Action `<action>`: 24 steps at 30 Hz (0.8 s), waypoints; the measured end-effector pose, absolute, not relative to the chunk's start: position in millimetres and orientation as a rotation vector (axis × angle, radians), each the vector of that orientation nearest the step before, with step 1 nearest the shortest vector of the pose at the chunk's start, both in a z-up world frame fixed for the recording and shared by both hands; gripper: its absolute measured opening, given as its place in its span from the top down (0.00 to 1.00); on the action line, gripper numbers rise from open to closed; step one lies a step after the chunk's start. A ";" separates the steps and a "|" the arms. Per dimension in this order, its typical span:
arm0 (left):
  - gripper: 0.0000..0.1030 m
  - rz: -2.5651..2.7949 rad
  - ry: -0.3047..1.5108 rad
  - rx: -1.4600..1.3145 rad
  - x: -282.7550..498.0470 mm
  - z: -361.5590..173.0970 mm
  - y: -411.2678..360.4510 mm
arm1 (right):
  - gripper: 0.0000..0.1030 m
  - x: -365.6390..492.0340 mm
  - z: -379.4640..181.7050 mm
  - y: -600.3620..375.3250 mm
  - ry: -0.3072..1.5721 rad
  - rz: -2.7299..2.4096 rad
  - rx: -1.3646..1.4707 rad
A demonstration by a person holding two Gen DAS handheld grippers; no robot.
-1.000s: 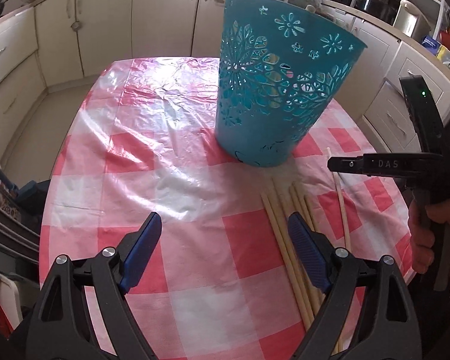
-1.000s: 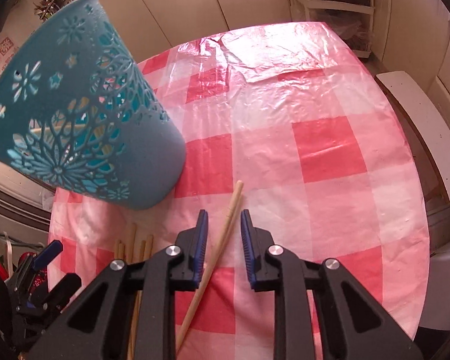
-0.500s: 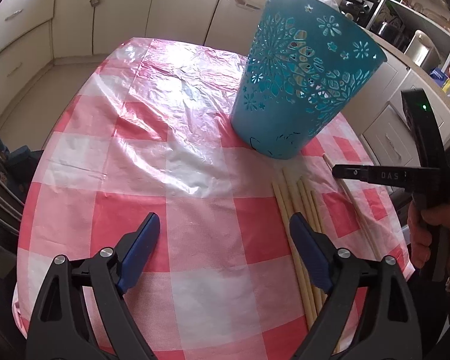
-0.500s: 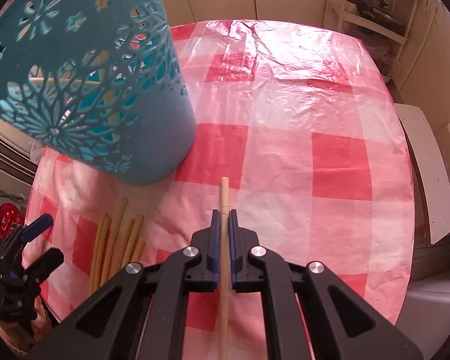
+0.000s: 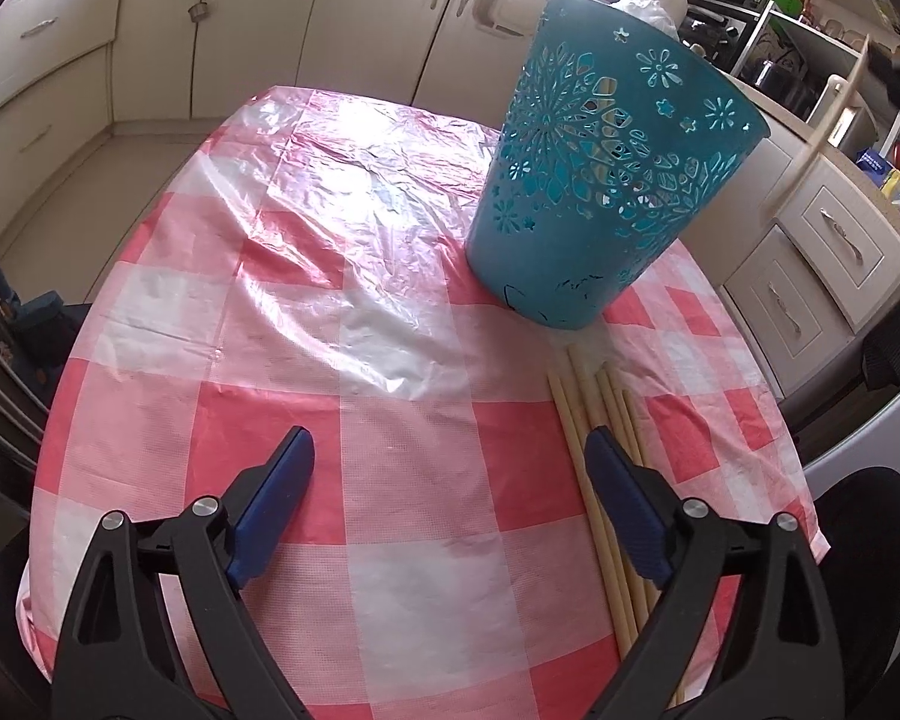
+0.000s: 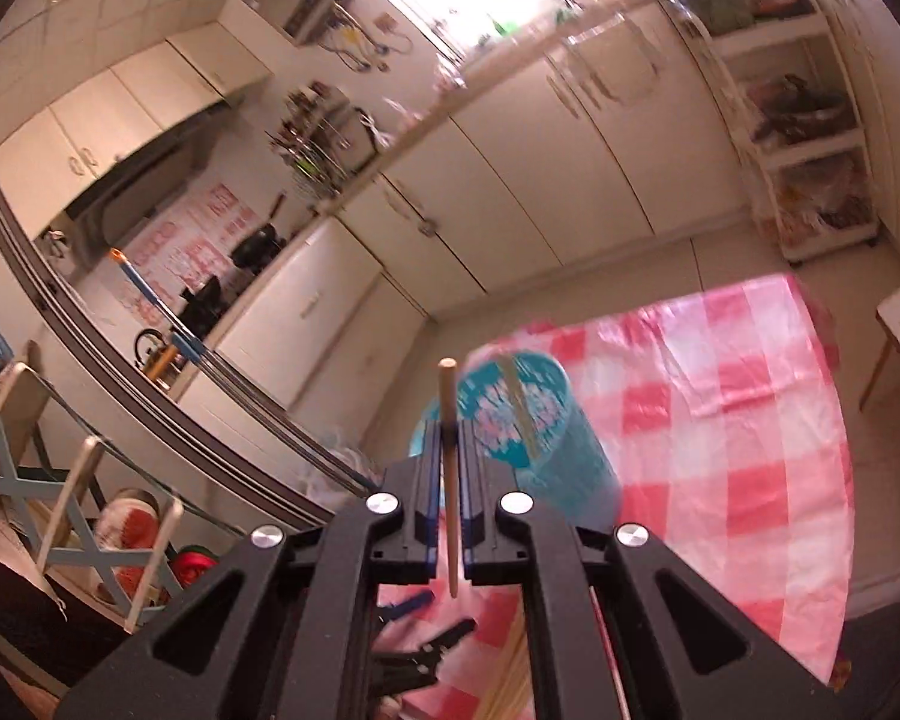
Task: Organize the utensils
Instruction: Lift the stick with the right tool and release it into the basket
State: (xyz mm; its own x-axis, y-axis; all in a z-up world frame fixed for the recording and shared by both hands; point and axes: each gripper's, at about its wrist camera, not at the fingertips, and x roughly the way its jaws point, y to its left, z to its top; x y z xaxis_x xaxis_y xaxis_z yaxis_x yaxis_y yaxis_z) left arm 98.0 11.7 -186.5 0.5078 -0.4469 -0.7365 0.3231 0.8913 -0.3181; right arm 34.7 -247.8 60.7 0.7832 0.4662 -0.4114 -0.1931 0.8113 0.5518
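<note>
Our right gripper (image 6: 449, 474) clenches one chopstick (image 6: 448, 420) above the teal bin (image 5: 606, 180) — ready to drop in — while our left gripper (image 5: 450, 480), jaws opening and empty, waits beside the remaining chopsticks (image 5: 594, 420).

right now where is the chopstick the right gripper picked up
It is clamped in the right gripper, up in the air above the teal basket; the left wrist view shows this chopstick blurred at upper right.

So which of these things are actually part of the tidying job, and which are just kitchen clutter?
Part of the job:
- chopstick clamped in the right gripper
- loose chopsticks on the table
- teal basket
- left gripper, jaws opening, nothing between them

Just lying about:
- checked tablecloth
- cabinets
- shelving unit
</note>
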 end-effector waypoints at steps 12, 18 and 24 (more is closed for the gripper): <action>0.15 -0.458 0.935 -0.160 99.3 -185.7 15.1 | 0.94 104.8 56.2 -190.9 0.542 0.175 0.123; 0.15 -0.438 0.903 -0.105 95.1 -172.5 10.0 | 0.93 122.1 -5.2 -192.2 0.704 0.140 0.114; 0.15 -0.430 0.879 -0.048 85.3 -163.4 -0.4 | 0.74 82.2 1.6 -200.0 0.634 0.120 0.147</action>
State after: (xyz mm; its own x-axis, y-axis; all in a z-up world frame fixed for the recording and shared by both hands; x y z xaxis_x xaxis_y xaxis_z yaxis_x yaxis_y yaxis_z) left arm 85.3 -0.4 -163.4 0.5580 -0.3838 -0.7357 0.3449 0.9137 -0.2150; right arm 82.2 -200.0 1.6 0.7992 0.1562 -0.5804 -0.0661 0.9826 0.1734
